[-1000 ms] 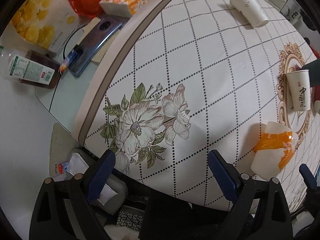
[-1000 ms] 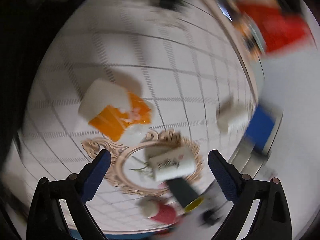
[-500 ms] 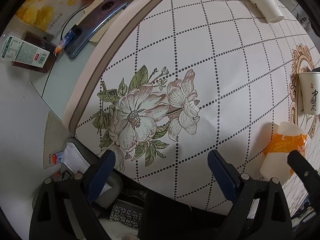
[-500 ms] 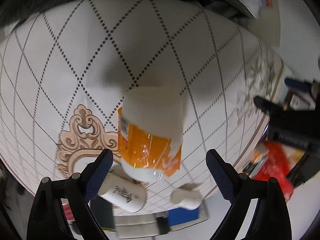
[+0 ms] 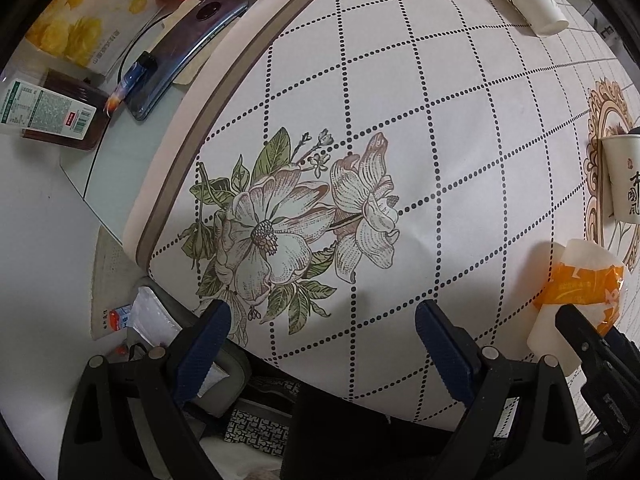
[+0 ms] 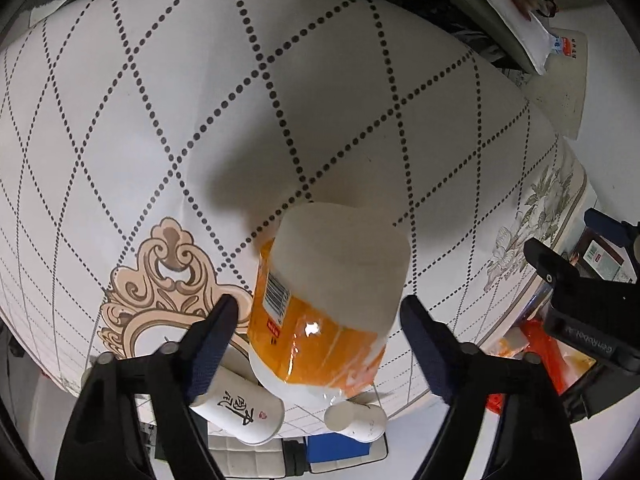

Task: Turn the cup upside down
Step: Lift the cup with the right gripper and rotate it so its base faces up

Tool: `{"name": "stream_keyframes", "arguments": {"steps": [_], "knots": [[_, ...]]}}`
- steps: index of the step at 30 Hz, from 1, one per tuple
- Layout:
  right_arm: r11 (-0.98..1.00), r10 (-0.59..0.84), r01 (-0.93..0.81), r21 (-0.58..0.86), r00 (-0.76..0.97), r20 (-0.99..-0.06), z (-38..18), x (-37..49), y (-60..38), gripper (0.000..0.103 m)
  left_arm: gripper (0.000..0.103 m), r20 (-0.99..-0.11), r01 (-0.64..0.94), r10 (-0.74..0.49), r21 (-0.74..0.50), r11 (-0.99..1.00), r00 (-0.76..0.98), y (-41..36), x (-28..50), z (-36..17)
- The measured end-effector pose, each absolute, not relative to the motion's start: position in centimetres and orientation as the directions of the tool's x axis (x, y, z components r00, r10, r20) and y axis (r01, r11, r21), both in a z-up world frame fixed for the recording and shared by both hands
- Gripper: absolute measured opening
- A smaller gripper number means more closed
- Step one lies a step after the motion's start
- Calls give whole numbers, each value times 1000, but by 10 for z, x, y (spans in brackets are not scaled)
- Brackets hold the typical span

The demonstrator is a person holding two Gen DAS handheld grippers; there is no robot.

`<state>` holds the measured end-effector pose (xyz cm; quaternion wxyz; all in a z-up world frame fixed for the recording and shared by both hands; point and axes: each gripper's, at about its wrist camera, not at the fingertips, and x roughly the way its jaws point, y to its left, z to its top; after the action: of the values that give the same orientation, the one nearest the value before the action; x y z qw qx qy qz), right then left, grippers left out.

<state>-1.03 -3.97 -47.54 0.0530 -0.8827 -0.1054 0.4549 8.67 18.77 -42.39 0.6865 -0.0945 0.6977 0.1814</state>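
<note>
Right wrist view is showing the right claw (image 6: 316,316) spread wide and gripping nothing, its fingers straddling an orange-wrapped tissue roll (image 6: 326,300) standing on the tabletop (image 6: 160,100). Just beyond the roll, the calligraphy paper cup (image 6: 240,408) is standing mouth-down, so the flip is probably done. Another paper cup (image 6: 356,420) is lying beside it. Off to the side, the left claw (image 5: 320,340) is hanging wide open and empty over the printed flower (image 5: 280,224), likely parked clear.
</note>
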Motion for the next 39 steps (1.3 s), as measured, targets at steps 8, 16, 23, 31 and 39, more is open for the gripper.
{"name": "stream_keyframes", "arguments": {"steps": [8,16,23,31,39], "knots": [[-971,236,104,-215,565,-790,-487,-13,-35,74,95,-992,-372,120,130,919,-49,185,90,-422],[-971,207,16,-240,559,-803,-484,-15,-17,74,95,-992,-348,118,127,929,-46,179,96,-420],[-958,161,-106,-268,576,-801,-485,-7,-1,73,95,-992,-337,118,124,933,-39,177,98,-416],[-873,29,-389,-293,557,-830,-475,1,30,73,95,-991,-322,129,131,938,-28,176,102,-408],[-629,-156,-729,-271,459,-874,-460,22,54,73,94,-991,-283,137,131,950,1,166,113,-394]]}}
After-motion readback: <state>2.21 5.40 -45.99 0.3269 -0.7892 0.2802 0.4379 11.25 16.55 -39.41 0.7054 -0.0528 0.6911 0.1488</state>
